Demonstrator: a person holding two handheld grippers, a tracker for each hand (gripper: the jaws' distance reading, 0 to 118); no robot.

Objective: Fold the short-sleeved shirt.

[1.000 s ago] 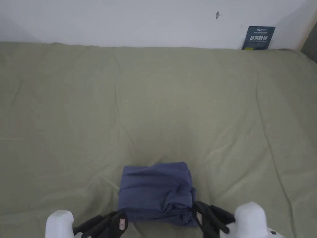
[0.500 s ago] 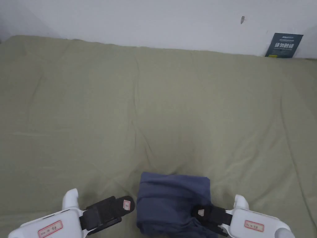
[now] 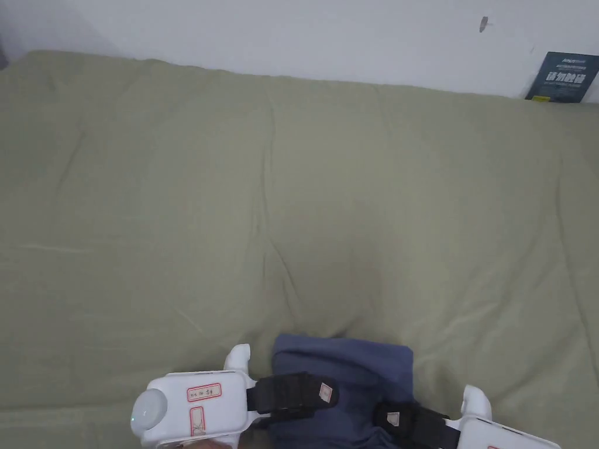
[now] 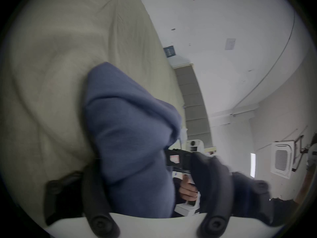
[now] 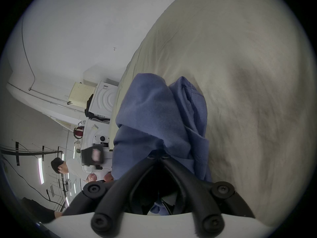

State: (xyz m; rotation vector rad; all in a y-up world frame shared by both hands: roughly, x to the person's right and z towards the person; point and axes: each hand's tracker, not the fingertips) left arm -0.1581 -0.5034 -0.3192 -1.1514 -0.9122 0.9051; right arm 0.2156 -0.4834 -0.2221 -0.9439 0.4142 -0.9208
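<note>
Bedding comes first: a wide olive-green bedspread (image 3: 304,193) runs from the near edge to a white wall (image 3: 292,29), wrinkled and otherwise bare, with a small dark sign (image 3: 564,77) propped in the far right corner. On its near edge, straight in front of the person, lies the blue shirt (image 3: 351,374) — already a small, thick, roughly square bundle, several layers deep.

Judging by that shape, the folding is nearly done. No sleeve or collar sticks out in the head view. What looks unfinished is the right side: in the right gripper view the shirt (image 5: 154,121) shows loose, uneven layers and a hemmed edge poking out beside the main fold, so some tidying or squaring up probably remains.

The left gripper (image 3: 304,394) reaches over the left part of the bundle. In the left gripper view its jaws stand wide apart with the shirt (image 4: 130,130) between them, one jaw under the cloth and one clear of it — open, not pinching. The right gripper (image 5: 158,155) has its jaw tips drawn together on a fold at the bundle's right edge, so it is closed on the cloth, and in the head view it sits at the lower right of the bundle
</note>
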